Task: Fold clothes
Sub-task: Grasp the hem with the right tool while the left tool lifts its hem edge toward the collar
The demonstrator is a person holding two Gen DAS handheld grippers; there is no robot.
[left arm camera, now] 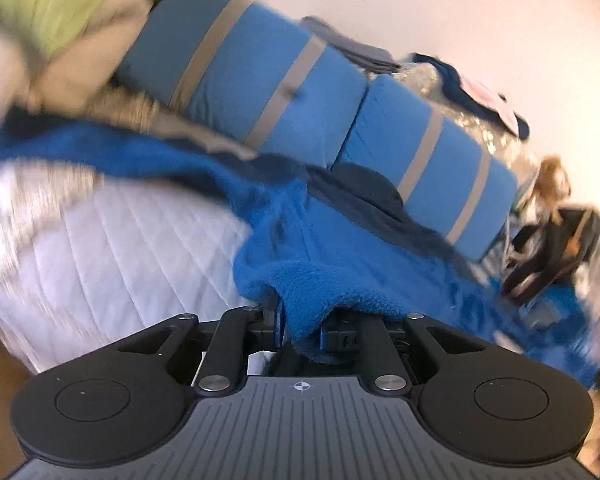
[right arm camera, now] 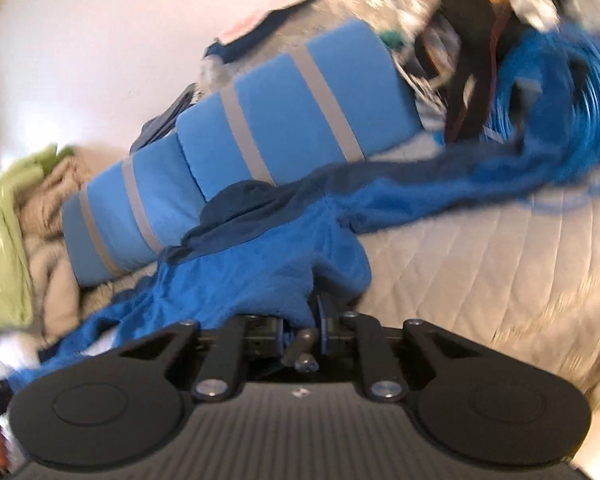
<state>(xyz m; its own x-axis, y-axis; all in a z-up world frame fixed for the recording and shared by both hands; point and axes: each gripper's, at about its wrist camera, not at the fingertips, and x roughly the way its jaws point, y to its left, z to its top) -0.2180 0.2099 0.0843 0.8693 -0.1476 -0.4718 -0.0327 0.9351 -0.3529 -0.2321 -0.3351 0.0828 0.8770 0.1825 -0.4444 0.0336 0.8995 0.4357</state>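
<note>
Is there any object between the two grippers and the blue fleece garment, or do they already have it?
Nothing visible stands between them. The left gripper is shut on the blue fleece garment, and the right gripper is shut on another part of it. The striped blue cushions lie behind the garment, not in the way.

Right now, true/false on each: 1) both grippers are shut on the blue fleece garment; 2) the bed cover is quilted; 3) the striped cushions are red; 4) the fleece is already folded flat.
1) True: the left gripper and right gripper both pinch the blue fleece garment.
2) True: the white quilted cover shows stitched lines.
3) False: the striped cushions are light blue with grey bands.
4) False: the fleece lies bunched and stretched across the bed, not yet folded.
</note>
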